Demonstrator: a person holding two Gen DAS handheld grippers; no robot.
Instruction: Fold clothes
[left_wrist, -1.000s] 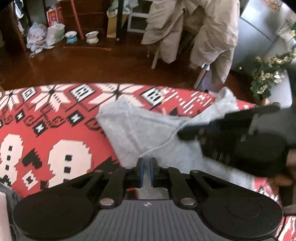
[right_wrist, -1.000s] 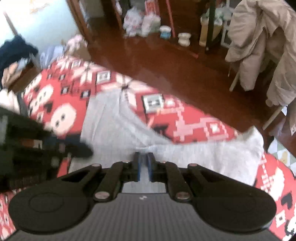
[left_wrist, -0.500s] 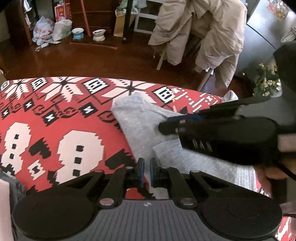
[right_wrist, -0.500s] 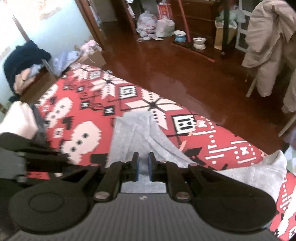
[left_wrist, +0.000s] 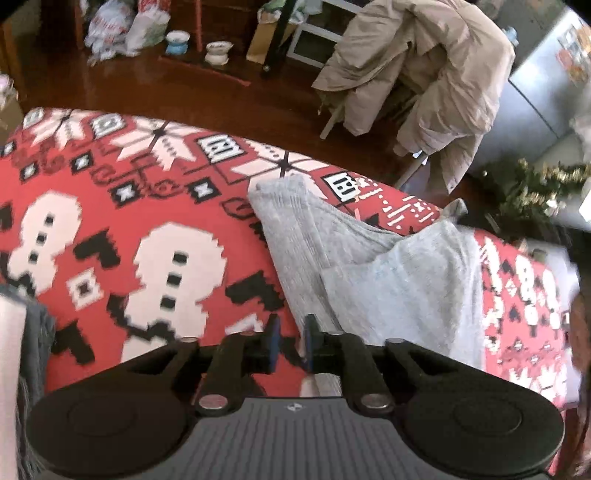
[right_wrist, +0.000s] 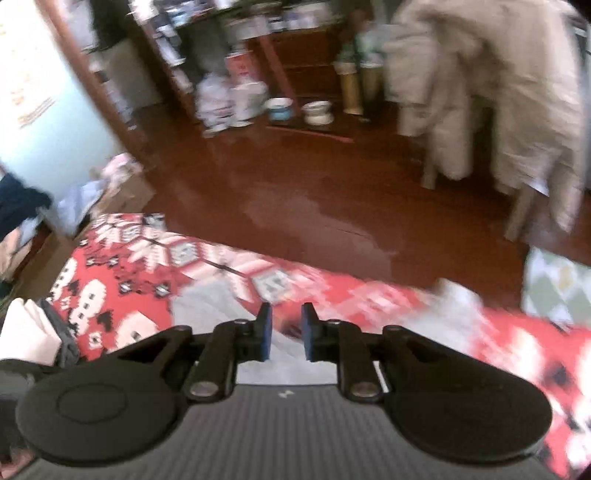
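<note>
So from my left gripper (left_wrist: 290, 341) cam: its jaws have just been opening, there's a small gap between the blue pads and nothing pinched in it, just the red blanket (left_wrist: 110, 229) and the edge of the grey garment (left_wrist: 369, 266) showing behind. At the far left edge there's a stack of folded stuff (left_wrist: 22, 350), white and dark grey, hard to say more.

The grey garment is a light heathered knit, lying on the blanket right of centre in this view. It looks partly folded: a narrow ribbed-looking strip runs away toward the far edge of the blanket, and a smoother, paler flap lies over it on the right with a clean diagonal edge. A small corner sticks up at its far right end.

Right gripper (right_wrist: 286, 330) cam is blurry. Its jaws have also just been opening, with nothing between the pads, and it sits well above the cloth. The grey garment (right_wrist: 214, 302) shows as a smear under and behind the fingers, stretching off to the right across the red blanket (right_wrist: 110, 291). Beige coat on a chair (right_wrist: 487, 85) in the background.
</note>
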